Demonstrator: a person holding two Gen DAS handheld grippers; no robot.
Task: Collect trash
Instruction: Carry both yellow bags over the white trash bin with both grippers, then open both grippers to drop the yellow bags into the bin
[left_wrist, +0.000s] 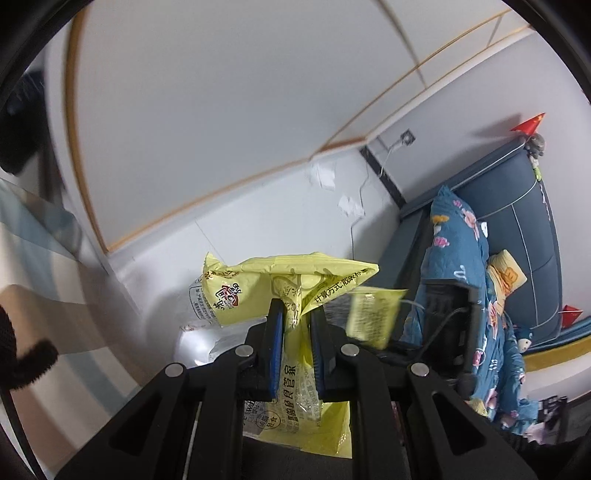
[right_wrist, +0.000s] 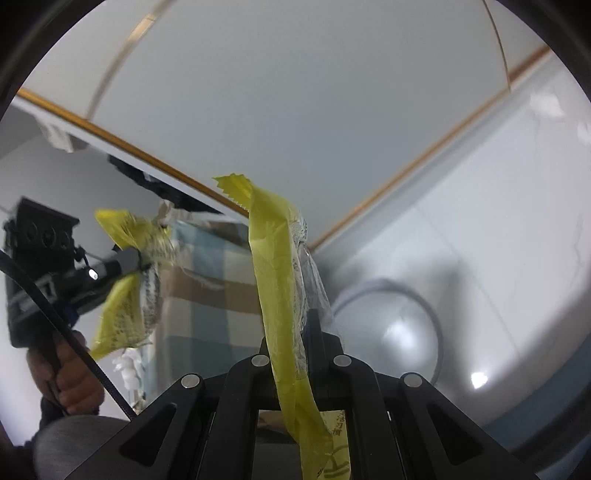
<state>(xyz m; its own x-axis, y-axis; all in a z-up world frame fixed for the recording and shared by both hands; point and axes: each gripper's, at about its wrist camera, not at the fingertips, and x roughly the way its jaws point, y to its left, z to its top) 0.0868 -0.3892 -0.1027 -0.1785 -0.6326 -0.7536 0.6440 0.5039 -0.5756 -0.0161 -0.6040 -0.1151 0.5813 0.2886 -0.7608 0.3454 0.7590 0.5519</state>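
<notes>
My left gripper (left_wrist: 297, 325) is clamped on a yellow snack wrapper (left_wrist: 284, 284), black Chinese print and a red logo legible. My right gripper (right_wrist: 291, 332) pinches a second yellow wrapper (right_wrist: 273, 266), its print too blurred to read. Both wrappers are raised before the white wall (left_wrist: 229, 236).

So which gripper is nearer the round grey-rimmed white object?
Right. The right gripper sits just beside the round object; the left gripper is farther off, on the opposite side.

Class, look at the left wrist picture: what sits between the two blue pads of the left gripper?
A crumpled yellow snack wrapper is pinched between the left gripper's pads; nothing else lies there. The left wrist view shows it plainly.
</notes>
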